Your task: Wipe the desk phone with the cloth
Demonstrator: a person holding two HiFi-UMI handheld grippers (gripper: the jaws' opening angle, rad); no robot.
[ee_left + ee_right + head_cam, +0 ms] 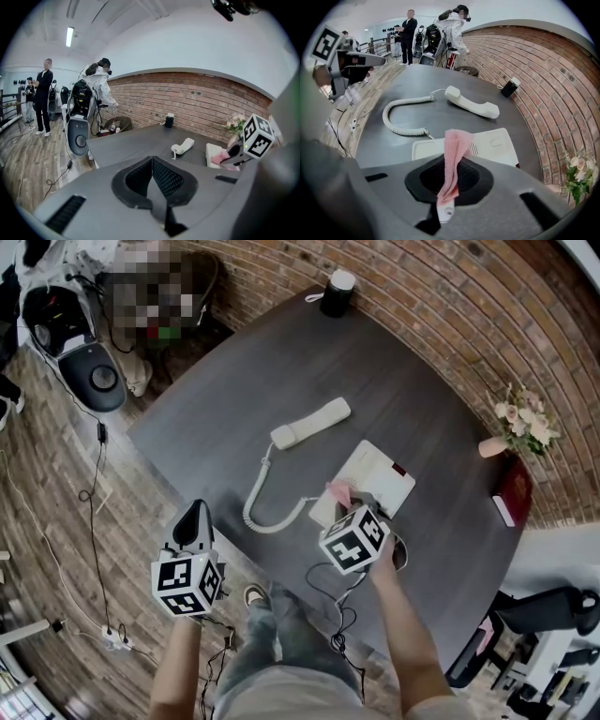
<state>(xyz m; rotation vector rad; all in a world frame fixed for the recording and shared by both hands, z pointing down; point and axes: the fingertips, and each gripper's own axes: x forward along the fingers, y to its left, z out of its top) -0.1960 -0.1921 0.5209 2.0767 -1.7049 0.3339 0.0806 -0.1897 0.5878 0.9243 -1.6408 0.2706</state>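
Observation:
A white desk phone base (375,476) sits on the dark table (234,390). Its handset (311,422) lies off the cradle farther back, joined by a coiled cord (261,507). My right gripper (359,509) hovers over the base's near edge, shut on a pink cloth (337,492). In the right gripper view the cloth (454,152) hangs from the jaws over the base (494,143), with the handset (472,102) beyond. My left gripper (195,519) is shut and empty, held off the table's near-left edge; its view shows the handset (183,146) ahead.
A black cylinder with a white top (337,292) stands at the table's far end. Flowers in a pink vase (518,423) and a red book (513,491) are at the right by the brick wall. Cables and equipment (89,371) lie on the floor; people stand beyond.

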